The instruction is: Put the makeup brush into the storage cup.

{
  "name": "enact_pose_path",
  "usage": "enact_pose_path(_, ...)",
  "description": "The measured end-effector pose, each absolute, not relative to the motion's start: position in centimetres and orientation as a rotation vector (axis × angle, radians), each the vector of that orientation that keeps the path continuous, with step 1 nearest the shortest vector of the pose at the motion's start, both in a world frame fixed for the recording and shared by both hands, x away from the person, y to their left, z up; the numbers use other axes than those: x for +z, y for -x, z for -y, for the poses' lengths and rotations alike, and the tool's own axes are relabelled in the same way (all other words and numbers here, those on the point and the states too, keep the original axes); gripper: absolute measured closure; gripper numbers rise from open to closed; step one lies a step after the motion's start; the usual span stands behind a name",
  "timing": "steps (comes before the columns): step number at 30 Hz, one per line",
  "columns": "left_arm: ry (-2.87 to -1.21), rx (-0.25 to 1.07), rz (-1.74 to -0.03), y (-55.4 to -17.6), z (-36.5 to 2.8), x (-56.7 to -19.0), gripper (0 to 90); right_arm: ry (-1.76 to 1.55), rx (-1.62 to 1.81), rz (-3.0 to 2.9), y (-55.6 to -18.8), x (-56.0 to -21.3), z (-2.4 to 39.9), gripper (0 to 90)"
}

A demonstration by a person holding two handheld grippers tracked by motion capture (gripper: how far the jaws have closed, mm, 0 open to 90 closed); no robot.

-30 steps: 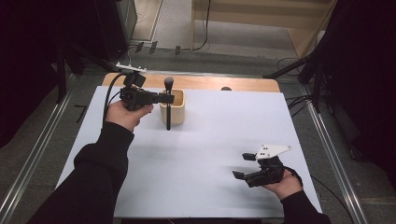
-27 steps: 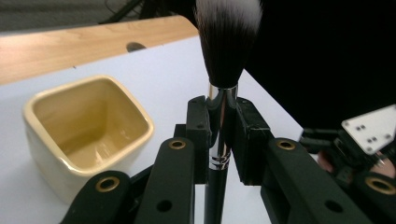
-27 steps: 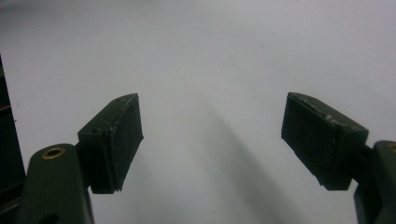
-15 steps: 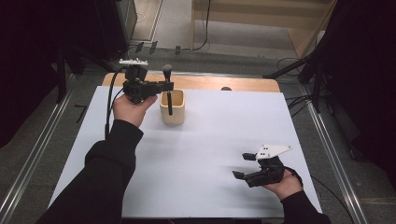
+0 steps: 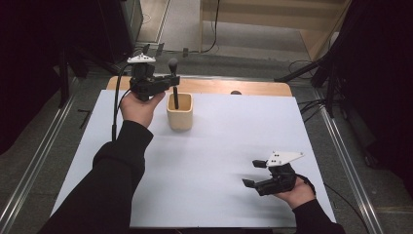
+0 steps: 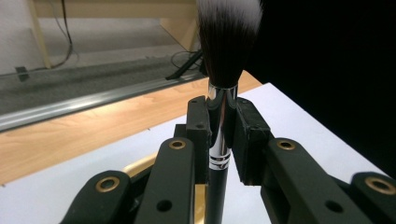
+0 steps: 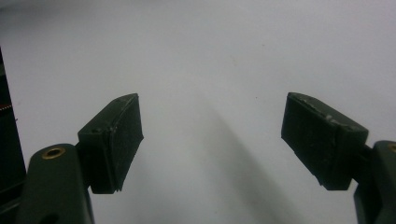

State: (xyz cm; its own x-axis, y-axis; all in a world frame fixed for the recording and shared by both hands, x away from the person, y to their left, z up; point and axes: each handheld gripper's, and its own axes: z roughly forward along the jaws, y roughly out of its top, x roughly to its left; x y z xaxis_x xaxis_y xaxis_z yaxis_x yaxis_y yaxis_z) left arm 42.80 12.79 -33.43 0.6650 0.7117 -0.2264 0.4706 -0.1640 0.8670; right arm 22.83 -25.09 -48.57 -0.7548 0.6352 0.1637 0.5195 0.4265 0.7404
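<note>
One upright black brush, white-tipped bristles

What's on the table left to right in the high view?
Left gripper holding the brush → beige cup → right gripper, all over the white table.

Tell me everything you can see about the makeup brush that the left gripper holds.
The makeup brush has a glossy black handle, a shiny silver ferrule with thin silver rings below it, and a full head of dark bristles with white tips. It stands upright, bristles up. The left gripper is shut on it just below the ferrule, one pad on each side. In the high view its lower end reaches down into the cream cup near the table's far edge; whether it touches the cup's bottom I cannot tell.
</note>
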Motion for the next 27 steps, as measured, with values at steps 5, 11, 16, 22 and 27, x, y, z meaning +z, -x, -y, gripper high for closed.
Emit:
enact_pose_path(5, -1.816, 0.296, -0.945, -43.3, -12.5, -33.5, 78.8, -1.037, 1.238, -2.527, -22.8, -48.5, 25.2, 21.4)
enact_pose_path(11, -1.819, 0.318, -0.937, -43.9, -12.3, -33.7, 78.8, -1.035, 1.241, -2.529, -22.8, -48.5, 25.1, 21.5)
enact_pose_path(16, -1.828, 0.348, -0.919, -44.5, -12.0, -34.4, 78.8, -1.032, 1.244, -2.532, -22.8, -48.5, 25.1, 21.4)
enact_pose_path(22, -1.842, 0.34, -0.921, -44.9, -11.6, -35.2, 78.8, -1.031, 1.242, -2.533, -22.8, -48.5, 25.0, 21.4)
enact_pose_path(27, -1.849, 0.349, -0.912, -45.1, -11.2, -35.6, 78.8, -1.029, 1.238, -2.539, -22.8, -48.6, 25.0, 21.5)
